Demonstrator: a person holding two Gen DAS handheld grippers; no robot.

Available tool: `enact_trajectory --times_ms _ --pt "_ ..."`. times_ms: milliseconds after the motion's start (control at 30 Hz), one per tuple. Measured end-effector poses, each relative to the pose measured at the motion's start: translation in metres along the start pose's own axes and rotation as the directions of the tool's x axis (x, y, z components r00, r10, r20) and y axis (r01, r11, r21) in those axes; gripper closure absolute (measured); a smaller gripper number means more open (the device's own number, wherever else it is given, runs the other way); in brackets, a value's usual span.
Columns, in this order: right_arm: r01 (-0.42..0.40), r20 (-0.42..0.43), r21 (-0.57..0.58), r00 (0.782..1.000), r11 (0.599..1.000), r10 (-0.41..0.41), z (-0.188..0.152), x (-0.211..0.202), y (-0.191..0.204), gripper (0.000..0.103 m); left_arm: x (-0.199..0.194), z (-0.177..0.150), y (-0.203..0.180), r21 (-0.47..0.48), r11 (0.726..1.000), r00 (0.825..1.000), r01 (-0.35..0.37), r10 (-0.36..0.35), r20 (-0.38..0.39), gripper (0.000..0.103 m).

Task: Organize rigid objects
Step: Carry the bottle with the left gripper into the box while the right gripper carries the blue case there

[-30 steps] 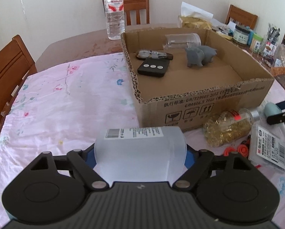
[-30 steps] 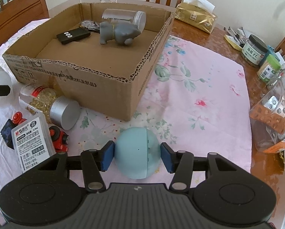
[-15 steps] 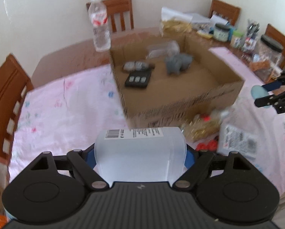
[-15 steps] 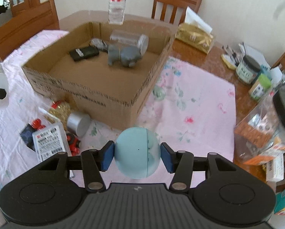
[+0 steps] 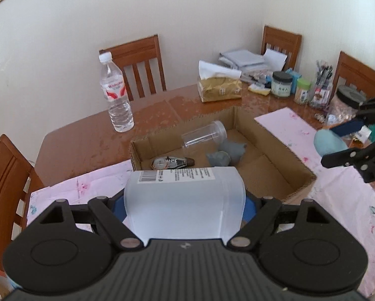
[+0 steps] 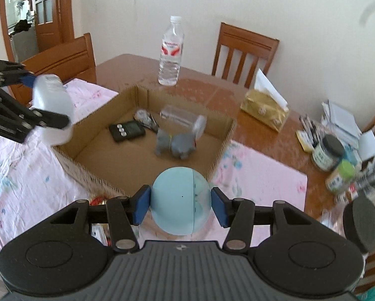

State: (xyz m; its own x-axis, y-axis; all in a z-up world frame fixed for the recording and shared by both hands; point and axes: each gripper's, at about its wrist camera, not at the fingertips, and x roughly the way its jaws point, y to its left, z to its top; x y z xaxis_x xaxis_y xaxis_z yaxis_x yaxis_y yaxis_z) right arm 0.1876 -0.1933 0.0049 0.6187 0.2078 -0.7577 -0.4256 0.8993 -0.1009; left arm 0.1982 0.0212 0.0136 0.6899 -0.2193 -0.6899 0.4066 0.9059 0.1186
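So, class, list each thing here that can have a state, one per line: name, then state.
left gripper: shut on the white bottle, held off the table
right gripper: shut on the blue ball
cardboard box: open-topped, partly filled
clear cup: lying on its side in the box
water bottle: upright, capped

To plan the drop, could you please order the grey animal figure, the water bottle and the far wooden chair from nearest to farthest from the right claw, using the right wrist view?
1. Grey animal figure, inside the cardboard box.
2. Water bottle, upright beyond the box.
3. Wooden chair, against the wall.
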Motion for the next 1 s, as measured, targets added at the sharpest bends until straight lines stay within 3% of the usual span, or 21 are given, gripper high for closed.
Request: enact_trajectory --times_ms 267,333,400,567,700,1000 --pt "-0.032 0.008 -0.005 0.999 0.999 0.032 0.015 0.018 0.007 0.046 0.049 -0.001 0.004 -0.049 0.998 0.994 0.037 -0.042 -0.100 0.016" --pt "-0.038 0.002 -0.001 0.999 0.999 0.038 0.016 0.022 0.009 0.046 0.058 -0.003 0.002 -0.041 0.999 0.991 0.015 -0.020 -0.132 0.014" --pt "-0.042 -0.002 0.001 0.999 0.999 0.042 0.018 0.027 0.010 0.046 0.058 -0.004 0.001 -0.038 0.999 0.993 -0.023 0.018 -0.116 0.014" --pt "-0.045 -0.013 0.010 0.999 0.999 0.045 0.021 0.037 0.011 0.046 0.043 -0.005 0.018 -0.170 0.985 0.998 -0.020 0.008 -0.069 0.010" --pt "-0.048 -0.020 0.018 0.999 0.999 0.048 0.025 0.045 0.009 0.046 0.024 -0.014 0.026 -0.217 0.974 0.998 -0.060 0.053 -0.040 0.004" --pt "-0.046 -0.053 0.059 0.997 0.997 0.049 0.037 0.075 0.001 0.046 0.001 -0.042 0.038 -0.301 0.947 0.994 -0.111 0.104 -0.041 0.004"
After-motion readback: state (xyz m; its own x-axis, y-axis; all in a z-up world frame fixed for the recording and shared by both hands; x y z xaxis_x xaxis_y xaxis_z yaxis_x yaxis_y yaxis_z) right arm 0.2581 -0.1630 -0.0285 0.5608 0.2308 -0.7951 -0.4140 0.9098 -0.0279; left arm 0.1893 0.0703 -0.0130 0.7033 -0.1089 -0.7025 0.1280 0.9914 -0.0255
